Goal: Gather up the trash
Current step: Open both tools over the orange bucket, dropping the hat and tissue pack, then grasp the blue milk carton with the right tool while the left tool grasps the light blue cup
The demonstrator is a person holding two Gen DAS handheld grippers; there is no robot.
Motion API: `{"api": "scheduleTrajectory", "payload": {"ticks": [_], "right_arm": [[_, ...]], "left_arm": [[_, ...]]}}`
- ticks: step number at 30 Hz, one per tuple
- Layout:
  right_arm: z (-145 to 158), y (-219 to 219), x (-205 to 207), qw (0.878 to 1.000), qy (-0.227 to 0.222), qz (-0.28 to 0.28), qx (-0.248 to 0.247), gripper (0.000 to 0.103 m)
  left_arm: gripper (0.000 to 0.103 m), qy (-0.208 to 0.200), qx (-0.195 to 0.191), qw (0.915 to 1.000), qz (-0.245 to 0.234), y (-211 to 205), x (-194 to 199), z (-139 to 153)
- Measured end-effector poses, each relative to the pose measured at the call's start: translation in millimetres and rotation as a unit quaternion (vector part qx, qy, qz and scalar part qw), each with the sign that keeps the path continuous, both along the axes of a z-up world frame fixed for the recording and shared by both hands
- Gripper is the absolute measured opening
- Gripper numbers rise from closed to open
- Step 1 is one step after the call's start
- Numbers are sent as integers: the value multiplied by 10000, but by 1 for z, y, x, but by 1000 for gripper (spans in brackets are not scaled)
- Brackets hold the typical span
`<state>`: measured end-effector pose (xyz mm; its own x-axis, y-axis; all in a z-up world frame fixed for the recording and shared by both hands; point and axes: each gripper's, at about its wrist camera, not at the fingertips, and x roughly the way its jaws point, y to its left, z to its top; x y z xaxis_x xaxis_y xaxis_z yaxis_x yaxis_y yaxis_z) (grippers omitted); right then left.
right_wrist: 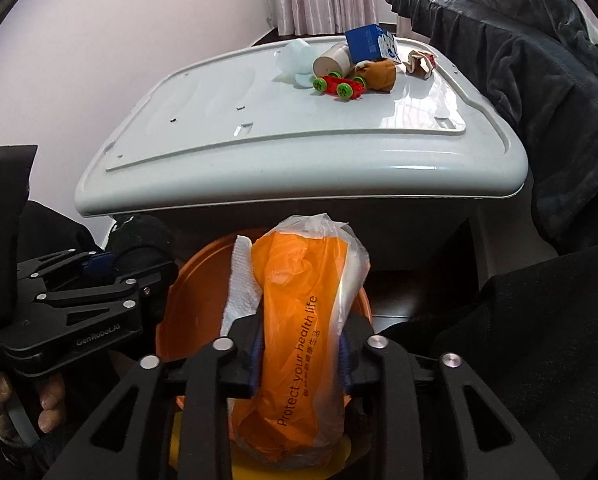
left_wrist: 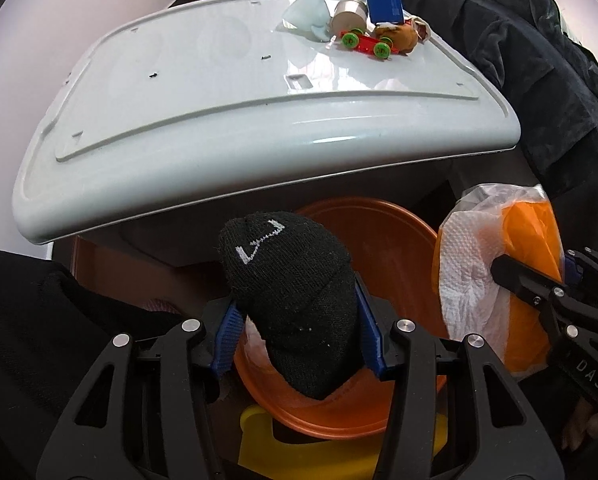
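Observation:
My left gripper (left_wrist: 299, 336) is shut on a black knit sock (left_wrist: 295, 300) and holds it above an orange basin (left_wrist: 383, 240). My right gripper (right_wrist: 301, 350) is shut on an orange plastic bag wrapped with white paper towel (right_wrist: 299, 320), also over the orange basin (right_wrist: 195, 304). The bag shows at the right of the left wrist view (left_wrist: 499, 280). The left gripper shows at the left of the right wrist view (right_wrist: 99, 272).
A white appliance lid (left_wrist: 219, 120) rises behind the basin. At its far end lie a red toy car (left_wrist: 365, 42), a blue carton (left_wrist: 385, 6), a paper cup (left_wrist: 349, 14), a brown wrapper (left_wrist: 399, 36) and pale plastic (left_wrist: 307, 12). Dark cloth (left_wrist: 539, 60) hangs right. A yellow object (left_wrist: 299, 452) sits below the basin.

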<state>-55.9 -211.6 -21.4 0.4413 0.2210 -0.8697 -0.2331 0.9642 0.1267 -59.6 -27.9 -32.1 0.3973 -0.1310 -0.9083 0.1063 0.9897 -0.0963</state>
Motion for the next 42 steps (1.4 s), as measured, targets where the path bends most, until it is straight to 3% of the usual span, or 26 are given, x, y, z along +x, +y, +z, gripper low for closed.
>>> {"api": "scheduleTrajectory", "payload": {"ticks": [1, 3, 4, 16, 26, 33, 38, 42], "right_arm": [[-1, 0, 1, 10000, 34, -10, -7, 59], [-2, -1, 1, 9999, 14, -77, -70, 69], [-2, -2, 1, 9999, 9, -108, -66, 69], [11, -21, 10, 9989, -119, -429, 127, 73], [35, -39, 54, 9971, -365, -668, 84, 73], [55, -36, 101, 9968, -400, -641, 260, 75], [77, -39, 146, 9948, -594, -789, 239, 86], [89, -53, 201, 9917, -379, -1069, 602, 89]], "left_arm": [[56, 11, -10, 10000, -2, 0, 0, -1], [68, -3, 9, 10000, 5, 1, 1, -1], [73, -18, 8, 10000, 3, 1, 0, 0], [74, -72, -24, 9999, 82, 4, 3, 4], [74, -512, -226, 9979, 312, 24, 14, 27], [74, -743, -91, 9969, 241, 25, 37, 34], [74, -830, -160, 9957, 380, 31, 69, 43], [78, -1265, -9, 9902, 596, 32, 86, 58]]}}
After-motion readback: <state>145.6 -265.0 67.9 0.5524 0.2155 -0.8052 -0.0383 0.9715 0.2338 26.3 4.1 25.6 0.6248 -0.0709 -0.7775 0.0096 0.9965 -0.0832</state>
